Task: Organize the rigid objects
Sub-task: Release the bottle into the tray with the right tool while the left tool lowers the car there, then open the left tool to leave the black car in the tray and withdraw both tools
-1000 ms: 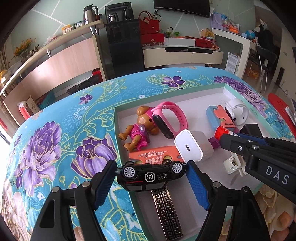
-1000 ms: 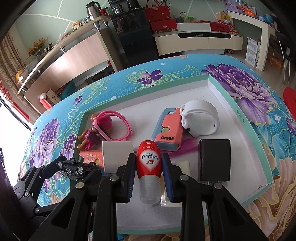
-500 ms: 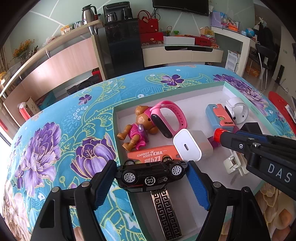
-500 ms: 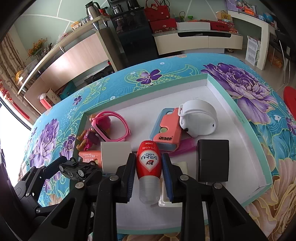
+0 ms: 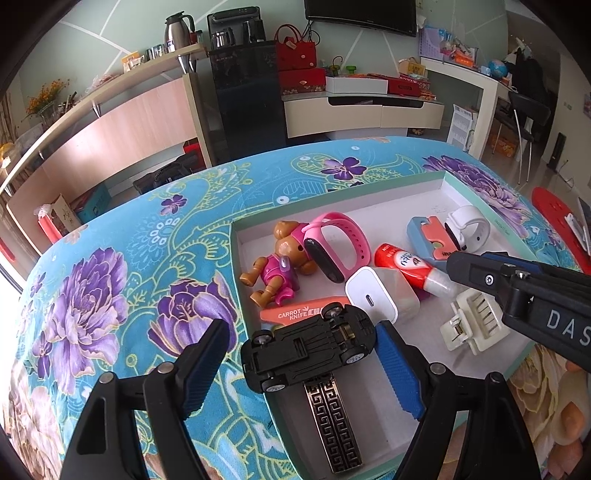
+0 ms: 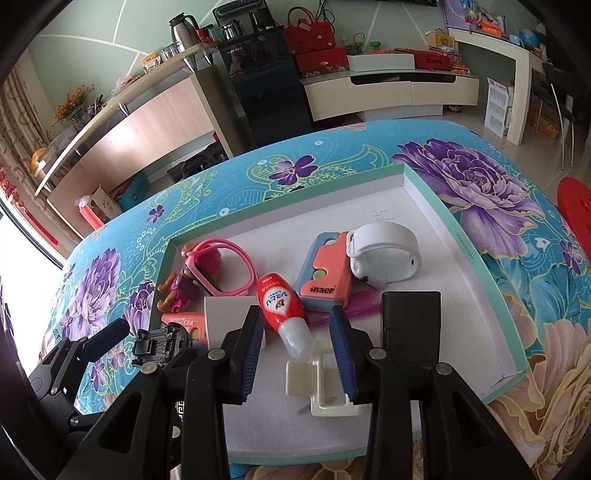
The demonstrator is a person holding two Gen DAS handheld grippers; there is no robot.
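Toy car [image 5: 308, 341] lies belly-up between the opening left hand-held gripper [image 5: 301, 363], pads clear (its top hidden).

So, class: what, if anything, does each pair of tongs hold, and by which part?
Neither holds anything. Both are opening: the left tongs have let go of the toy car, the right tongs of the red tube.

Living room behind a floral tabletop [image 5: 155, 236]

Pale green walls, a wall-mounted television [image 5: 360, 14], a low white media cabinet [image 5: 364, 110], a black cabinet [image 5: 245, 99], a long wooden shelf [image 5: 99, 98]; daylight floods in at left.
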